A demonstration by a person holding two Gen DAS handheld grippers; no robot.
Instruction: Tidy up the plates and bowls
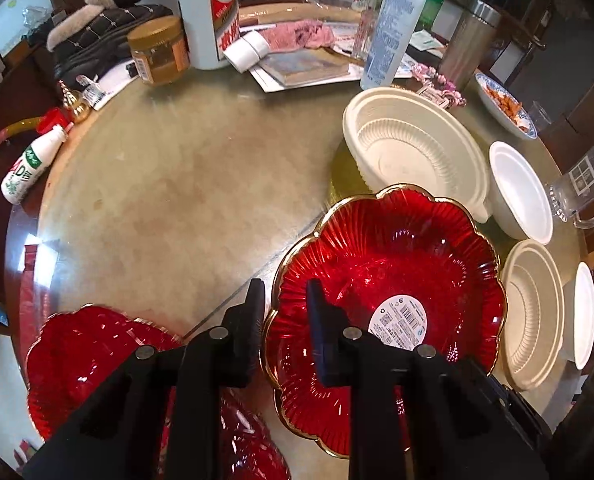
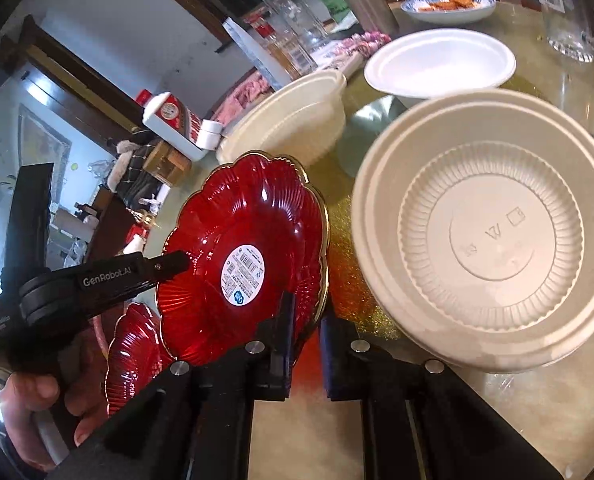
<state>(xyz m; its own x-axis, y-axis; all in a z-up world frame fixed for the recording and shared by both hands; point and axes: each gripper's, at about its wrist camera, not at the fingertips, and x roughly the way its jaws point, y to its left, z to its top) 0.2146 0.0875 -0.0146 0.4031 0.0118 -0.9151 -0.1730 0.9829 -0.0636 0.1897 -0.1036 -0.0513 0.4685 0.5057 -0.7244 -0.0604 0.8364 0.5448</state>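
The round bench (image 1: 169, 184), a yellowish marbled top under a glossy sheet with a dark wooden edge, carried everything; dark wood furniture and a pale wall stood beyond it. Largest of the containers was the cream ribbed plastic bowl (image 1: 413, 148) far right of centre, empty, resting on a glittery gold mat (image 1: 343, 176). Just near of it lay the red scalloped plate (image 1: 385, 272) with a gold rim, empty but for a white barcode sticker (image 1: 403, 322) whose print was too small to read. The left gripper (image 1: 285, 320) straddled that plate's left rim, one finger outside and one inside, clamped on it, while the right gripper (image 2: 305, 320) closed on the plate's near edge in the right wrist view, the plate tilted. A second red plate (image 1: 97, 360) sat at the near left, beside the first. A second cream ribbed bowl (image 2: 485, 228), empty, with faint embossed marks on its base, stood right of the held plate, and a white foam bowl (image 1: 519, 192) sat farther right, also empty. A blue-patterned dish (image 1: 505, 106) at the far right held orange food. The far side held a white liquor bottle (image 1: 207, 12) with a red label in Chinese characters, an amber jar (image 1: 159, 50) with a gold lid, a clear glass mug (image 1: 585, 192), and a small milk bottle (image 1: 31, 164) marked "AD". The left gripper's body read "GenRobot.AI".
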